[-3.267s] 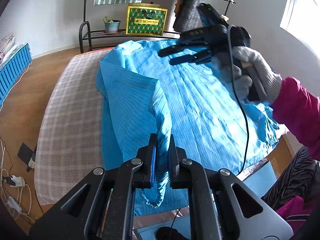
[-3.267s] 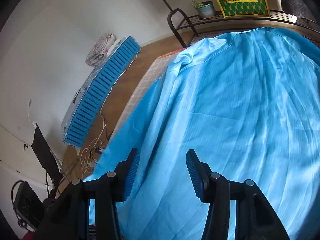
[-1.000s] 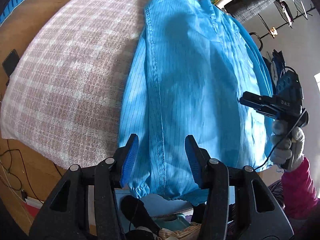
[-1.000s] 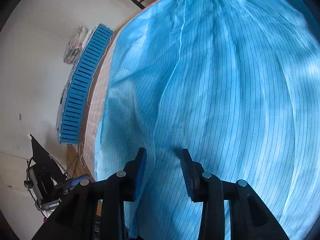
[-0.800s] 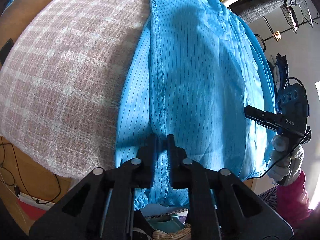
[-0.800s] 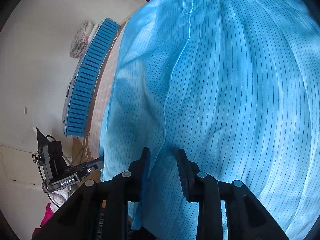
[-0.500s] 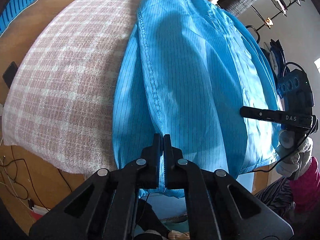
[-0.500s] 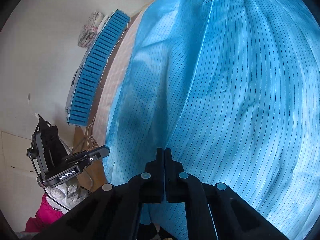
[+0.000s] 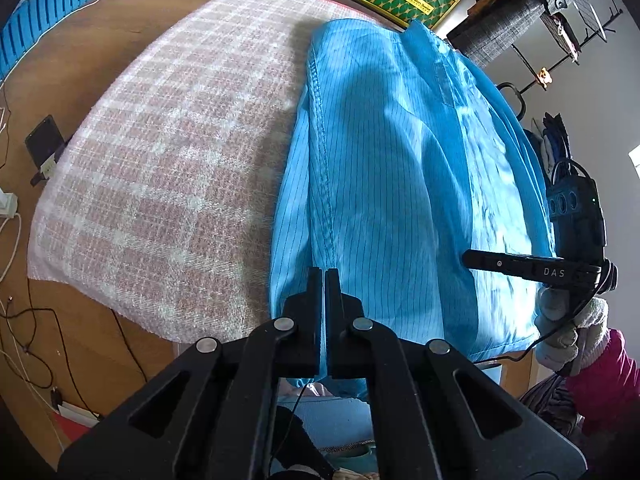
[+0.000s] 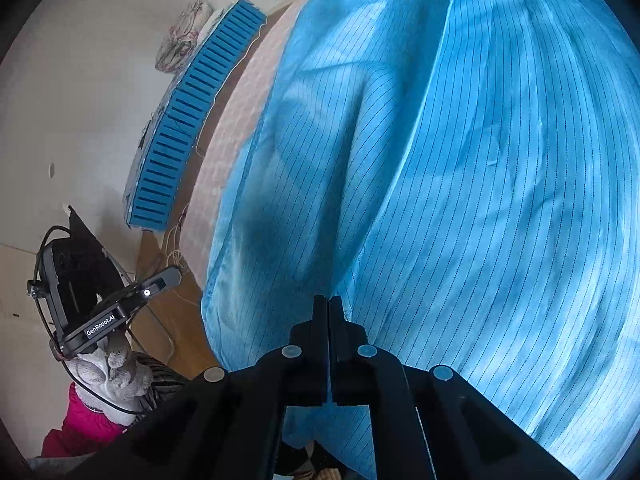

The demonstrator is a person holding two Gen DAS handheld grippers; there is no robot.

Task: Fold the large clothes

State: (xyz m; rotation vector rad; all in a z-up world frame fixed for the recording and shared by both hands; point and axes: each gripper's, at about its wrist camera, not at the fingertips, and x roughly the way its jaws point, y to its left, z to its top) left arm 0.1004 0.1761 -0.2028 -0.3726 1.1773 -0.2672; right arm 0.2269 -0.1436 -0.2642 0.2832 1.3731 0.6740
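Bright blue pinstriped garment (image 9: 400, 184) spread ahead over a plaid-covered bed (image 9: 168, 152), left gripper (image 9: 323, 276) pinched closed on its stitched seam, right gripper (image 10: 328, 304) clamped closed on a fold near the hem

Both grippers are angling steeply downward, fingers squeezed flat together. The left gripper (image 9: 323, 274) and right gripper (image 10: 328, 302) are each sitting in a grey-gloved hand (image 10: 110, 374), with a pink sleeve (image 9: 600, 384) trailing behind.
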